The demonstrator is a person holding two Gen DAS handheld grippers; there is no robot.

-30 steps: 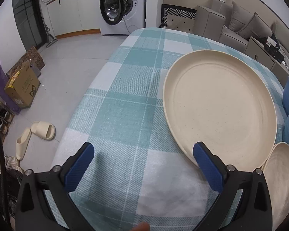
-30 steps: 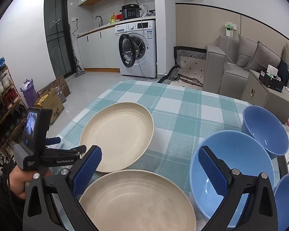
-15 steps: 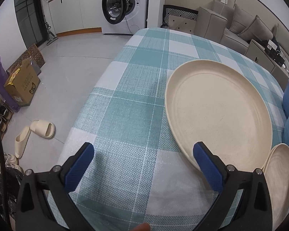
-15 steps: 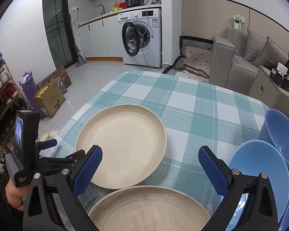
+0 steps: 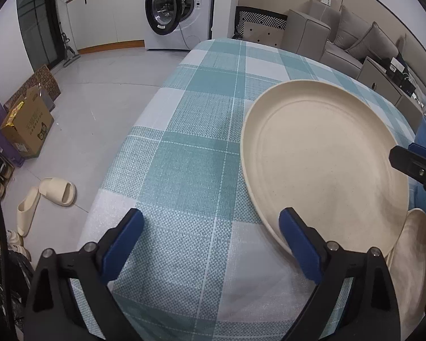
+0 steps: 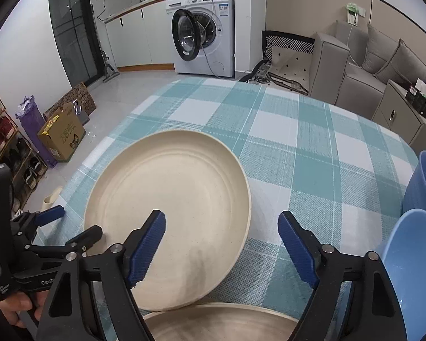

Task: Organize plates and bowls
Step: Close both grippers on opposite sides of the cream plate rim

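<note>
Dropped right gripper (image 6: 221, 240) toward plate (image 6: 167, 213) on cloth (image 6: 298, 153), jaws just narrowed but apart astride its right rim, nothing clamped; left gripper (image 5: 210, 238) apart, empty, plate rim at right finger.

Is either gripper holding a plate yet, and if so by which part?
Nothing is held. The right gripper, jaws just closing, straddles the cream plate rim without pressing. The left gripper is open beside it.

Home, open kitchen/living rm: washing machine (image 6: 206, 42) under counter, grey sofa (image 6: 377, 65), checked tablecloth (image 6: 298, 153).
</note>
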